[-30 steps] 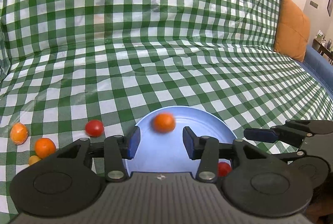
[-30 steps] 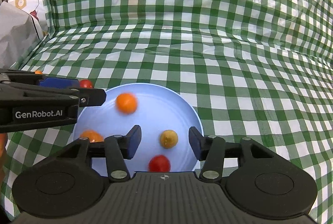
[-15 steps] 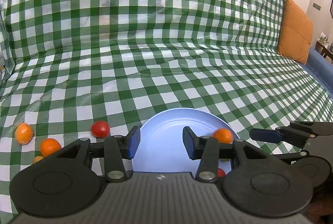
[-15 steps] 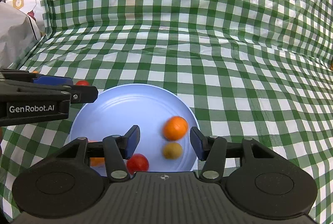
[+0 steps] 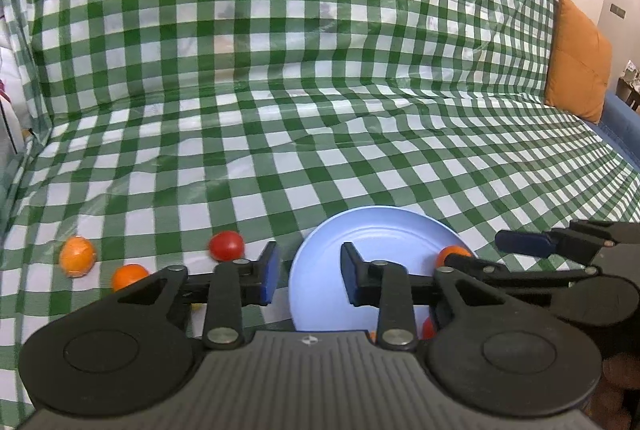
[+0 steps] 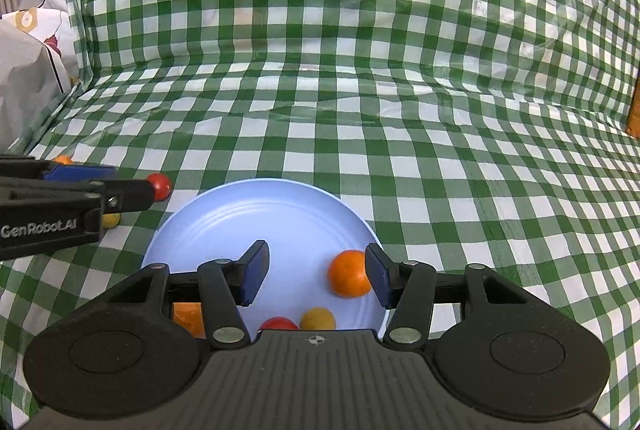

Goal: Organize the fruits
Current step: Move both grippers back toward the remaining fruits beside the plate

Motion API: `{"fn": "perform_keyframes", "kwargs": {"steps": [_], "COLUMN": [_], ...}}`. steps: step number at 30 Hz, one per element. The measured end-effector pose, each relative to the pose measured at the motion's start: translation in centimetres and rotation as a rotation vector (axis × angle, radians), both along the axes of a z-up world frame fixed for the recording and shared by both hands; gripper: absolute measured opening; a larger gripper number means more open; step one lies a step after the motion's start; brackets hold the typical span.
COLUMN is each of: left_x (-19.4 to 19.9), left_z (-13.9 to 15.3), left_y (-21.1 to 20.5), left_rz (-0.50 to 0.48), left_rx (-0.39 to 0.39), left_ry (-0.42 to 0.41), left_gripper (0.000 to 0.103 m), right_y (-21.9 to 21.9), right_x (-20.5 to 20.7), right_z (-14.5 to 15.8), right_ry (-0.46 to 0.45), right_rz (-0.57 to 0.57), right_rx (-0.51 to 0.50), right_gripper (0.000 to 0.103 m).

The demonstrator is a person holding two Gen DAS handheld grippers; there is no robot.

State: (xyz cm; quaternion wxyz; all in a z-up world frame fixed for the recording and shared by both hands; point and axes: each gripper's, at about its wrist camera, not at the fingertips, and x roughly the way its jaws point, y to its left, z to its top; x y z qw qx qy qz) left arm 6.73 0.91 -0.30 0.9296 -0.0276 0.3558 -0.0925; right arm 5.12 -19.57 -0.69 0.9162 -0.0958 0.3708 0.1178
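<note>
A light blue plate point(image 6: 256, 214) lies on the green checked cloth; it also shows in the left wrist view point(image 5: 384, 230). In it lie an orange point(image 6: 349, 273), a yellow fruit point(image 6: 317, 319), a red tomato point(image 6: 278, 323) and another orange point(image 6: 188, 316). My right gripper point(image 6: 316, 272) is open and empty above the plate's near side. My left gripper point(image 5: 308, 272) is open and empty over the plate's left rim. On the cloth left of the plate lie a red tomato point(image 5: 226, 245) and two oranges point(image 5: 77, 256) point(image 5: 129, 276).
A small yellow fruit point(image 6: 110, 219) lies on the cloth behind the left gripper's fingers point(image 6: 76, 172). An orange cushion point(image 5: 578, 58) leans at the far right. A grey patterned bag point(image 6: 28, 70) stands at the left edge.
An orange dropped from my left gripper rolled across the plate to its right side and came to rest. My left gripper has moved left, off the plate's centre.
</note>
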Motion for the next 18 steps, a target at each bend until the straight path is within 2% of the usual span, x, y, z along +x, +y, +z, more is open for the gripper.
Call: {"fn": "perform_keyframes", "kwargs": {"steps": [3,4,6,9,14,16,18], "left_x": [-0.6,-0.8,-1.1,-1.4,-1.7,-2.1,-2.4], "left_z": [0.2,0.3,0.8,2.0,3.9,3.8,2.4], "left_y": [0.8,1.1,1.9,3.4,7.0,8.8,11.3], "left_rz": [0.011,0.019,0.024,0.032,0.021,0.035,0.086], "left_rx": [0.015,0.012,0.003,0.014,-0.008,-0.026,-0.077], "left_ry": [0.005,0.011,0.022,0.013,-0.004,-0.02,-0.011], "left_gripper": [0.021,0.015,0.014,0.014,0.014,0.014,0.014], "right_y": [0.2,0.3,0.3,0.4,0.9,1.2,1.4], "right_x": [-0.2,-0.2,-0.3,-0.5,-0.9,-1.0,-1.1], "right_z": [0.3,0.4,0.7,1.0,1.4,1.4,1.4], "right_ry": [-0.022,-0.027,-0.043,-0.057,-0.066,-0.063,-0.059], "right_rz": [-0.012,-0.017,-0.034,-0.053,-0.037,-0.028,-0.022], "right_rx": [0.007,0.012,0.031,0.07,0.107,0.112,0.12], "right_gripper": [0.051,0.049,0.036,0.028,0.028,0.028,0.028]}}
